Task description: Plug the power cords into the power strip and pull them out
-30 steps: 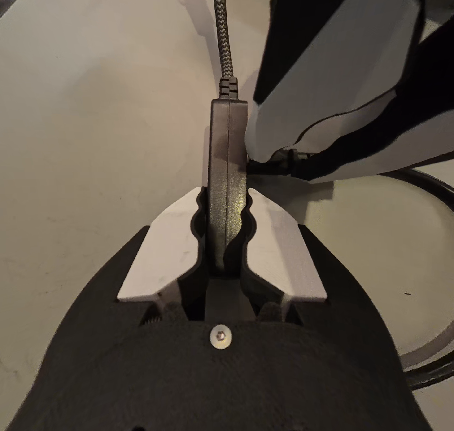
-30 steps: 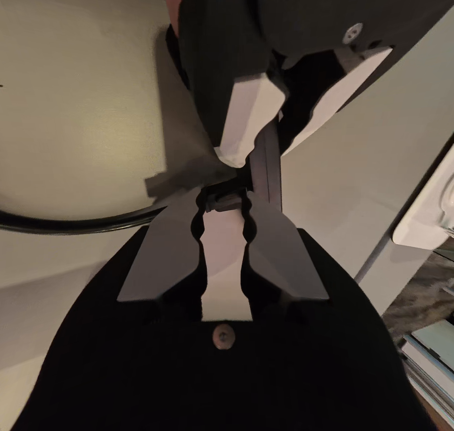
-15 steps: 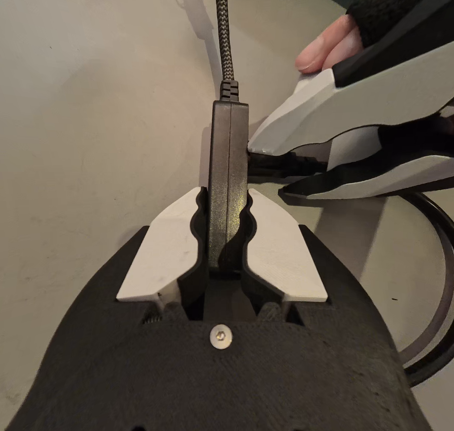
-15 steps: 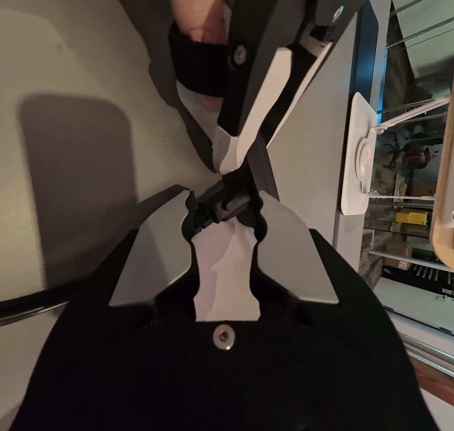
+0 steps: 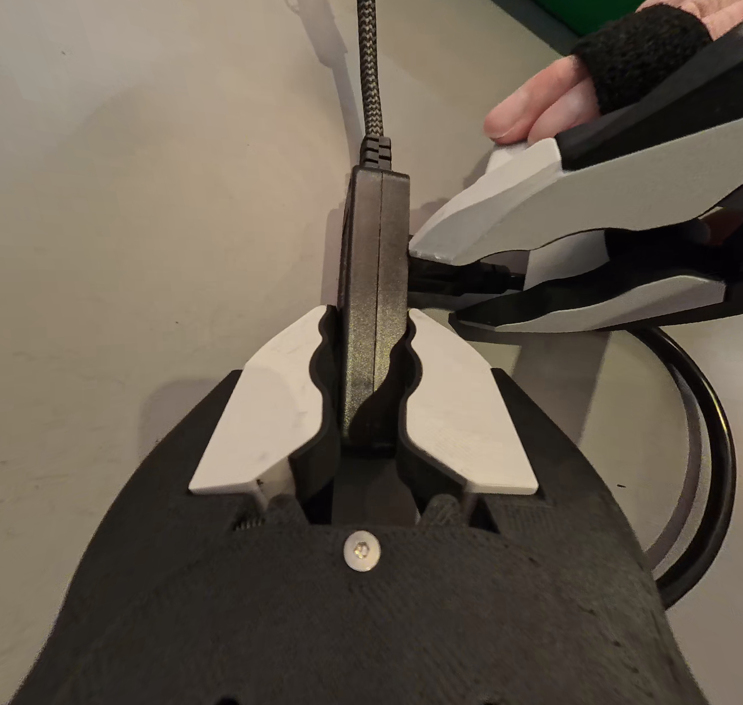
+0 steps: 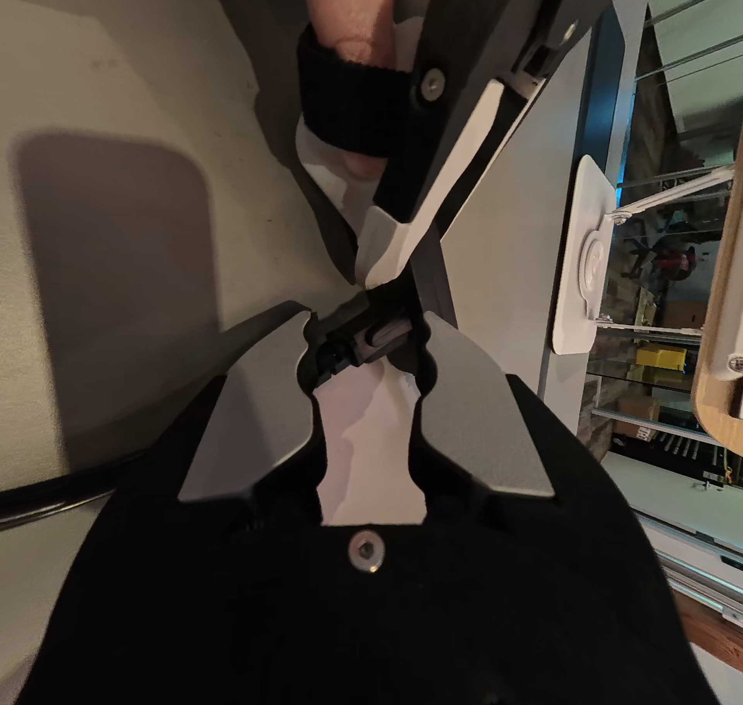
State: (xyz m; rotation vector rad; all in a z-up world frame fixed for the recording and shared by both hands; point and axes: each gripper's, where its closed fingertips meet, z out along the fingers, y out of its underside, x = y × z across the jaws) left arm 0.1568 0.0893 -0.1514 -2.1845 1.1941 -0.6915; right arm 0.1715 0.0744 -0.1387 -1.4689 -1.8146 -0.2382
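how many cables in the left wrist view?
2. A braided cable runs up from the power strip; a smooth black cord loops at right, behind the right tool. Others may be hidden.

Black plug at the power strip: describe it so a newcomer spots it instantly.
Start at the pale table, where the left gripper clamps a slim black power strip standing on edge. The black plug juts from its right face, between the right gripper's fingertips. Unlike the braided cord on top, it trails a smooth black cable.
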